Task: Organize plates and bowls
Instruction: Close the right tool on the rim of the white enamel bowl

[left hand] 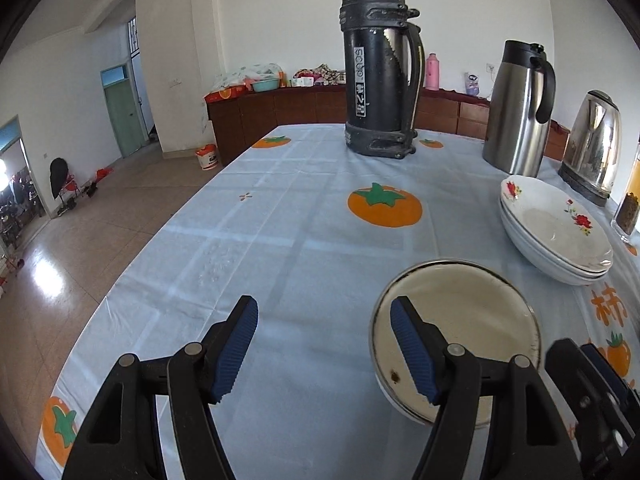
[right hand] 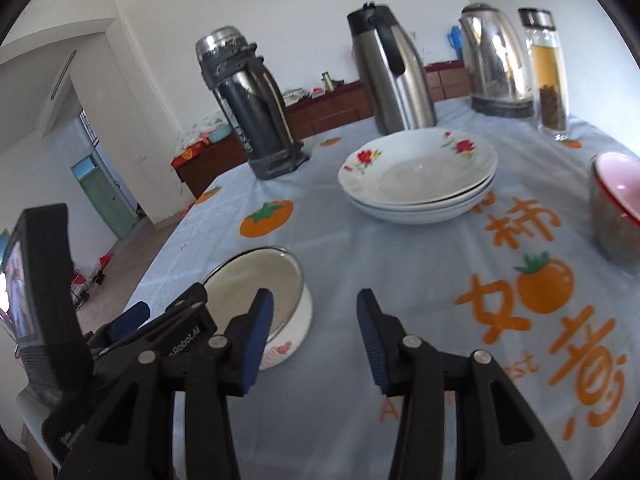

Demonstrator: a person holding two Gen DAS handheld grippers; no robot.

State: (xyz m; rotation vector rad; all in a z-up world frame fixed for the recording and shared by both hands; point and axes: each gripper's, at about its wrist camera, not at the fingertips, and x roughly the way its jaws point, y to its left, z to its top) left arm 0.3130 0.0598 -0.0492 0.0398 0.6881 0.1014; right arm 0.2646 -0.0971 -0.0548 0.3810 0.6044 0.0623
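Enamel bowl (left hand: 456,332) on the table (left hand: 304,248), just right of and partly behind the left tool (left hand: 323,350), just left of the right tool (right hand: 315,338); both tools spread apart, empty; stacked plates (right hand: 418,176) farther ahead.

Both the left gripper (left hand: 324,350) and right gripper (right hand: 316,336) are black plastic, each with 2 ribbed blue pads (left hand: 234,350) and silver pivot pins.

Bare tablecloth (left hand: 304,240) before black flask (left hand: 378,68)
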